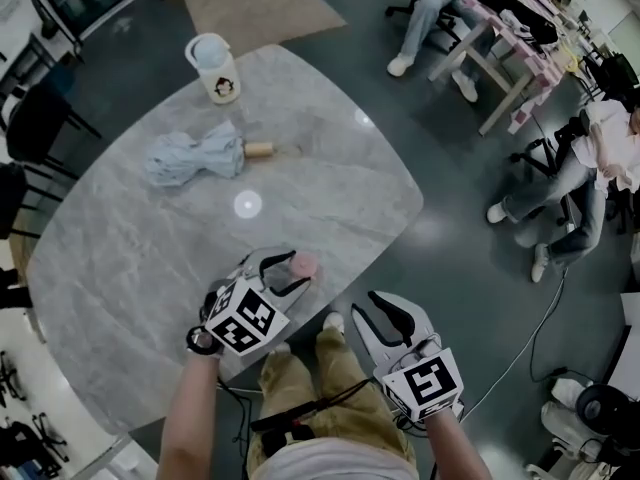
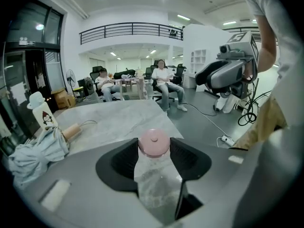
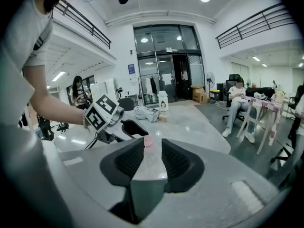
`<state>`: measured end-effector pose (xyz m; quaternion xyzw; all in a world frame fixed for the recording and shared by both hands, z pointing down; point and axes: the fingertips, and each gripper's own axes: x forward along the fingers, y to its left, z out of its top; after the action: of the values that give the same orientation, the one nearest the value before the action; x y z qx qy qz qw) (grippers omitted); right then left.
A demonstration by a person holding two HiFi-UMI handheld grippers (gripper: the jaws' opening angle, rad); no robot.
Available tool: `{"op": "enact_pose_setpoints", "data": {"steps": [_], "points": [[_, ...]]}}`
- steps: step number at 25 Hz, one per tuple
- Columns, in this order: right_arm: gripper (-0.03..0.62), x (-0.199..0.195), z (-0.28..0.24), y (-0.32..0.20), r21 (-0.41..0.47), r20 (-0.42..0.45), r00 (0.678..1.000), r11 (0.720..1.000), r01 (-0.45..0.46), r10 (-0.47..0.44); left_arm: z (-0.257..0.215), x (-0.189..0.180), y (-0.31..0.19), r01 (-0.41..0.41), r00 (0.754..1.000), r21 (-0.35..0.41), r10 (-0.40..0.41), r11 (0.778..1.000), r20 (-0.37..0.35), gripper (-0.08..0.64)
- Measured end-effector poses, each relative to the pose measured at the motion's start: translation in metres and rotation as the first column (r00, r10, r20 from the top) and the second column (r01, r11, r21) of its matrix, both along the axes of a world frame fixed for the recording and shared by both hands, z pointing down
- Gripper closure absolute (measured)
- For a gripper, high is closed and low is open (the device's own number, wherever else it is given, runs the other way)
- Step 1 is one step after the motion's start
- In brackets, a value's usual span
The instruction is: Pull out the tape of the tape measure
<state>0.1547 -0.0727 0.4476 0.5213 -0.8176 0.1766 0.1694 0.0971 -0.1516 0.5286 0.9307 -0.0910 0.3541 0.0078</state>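
Left gripper (image 1: 292,271) is at the near edge of the marble tabletop (image 1: 340,158), and its jaws are pinching the tape measure (image 2: 153,143), a small round pink case with a button at its centre. The 2 pads sit on opposite sides of the rim. Whether the case rests on the stone or is lifted a touch, I can't quite tell.

That case looks light, hard and smooth-sided, so I'd expect it to twist or pop out of a rim grip once the tape starts to drag against its spring. The tape itself should be thin and flexible, with a small tab at the end. That tab is the place to take hold, but I can't find it from here. It may be on the far or under side.

Right gripper (image 1: 378,313) hangs off the table edge over the person's knee, close to the left one but not touching. Its jaws are spread with nothing between them, aimed toward the pink case. Both forearms reach forward and down, wrists turned inward so the 2 grippers angle toward each other.

Further back, well clear, lie a folded light-blue umbrella (image 1: 195,158) and a white jug (image 1: 214,68).
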Motion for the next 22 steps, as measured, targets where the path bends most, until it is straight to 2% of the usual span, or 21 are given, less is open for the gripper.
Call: {"op": "enact_pose_setpoints", "data": {"steps": [7,12,22], "points": [[0.488,-0.024,-0.007,-0.013,0.059,-0.138,0.978,0.985,0.164,-0.155,-0.033,-0.013,-0.001,0.111,0.994,0.020,-0.111,0.994,-0.016,0.333],[0.499,-0.040,-0.008,-0.017,0.072,-0.250,0.935,0.958,0.277,-0.252,-0.053,-0.024,0.001,0.187,0.982,0.039,-0.187,0.982,-0.007,0.333],[0.515,-0.068,-0.012,-0.025,0.109,-0.360,0.862,0.902,0.419,-0.357,-0.088,-0.034,0.011,0.251,0.967,0.046,-0.249,0.967,-0.051,0.332]]}}
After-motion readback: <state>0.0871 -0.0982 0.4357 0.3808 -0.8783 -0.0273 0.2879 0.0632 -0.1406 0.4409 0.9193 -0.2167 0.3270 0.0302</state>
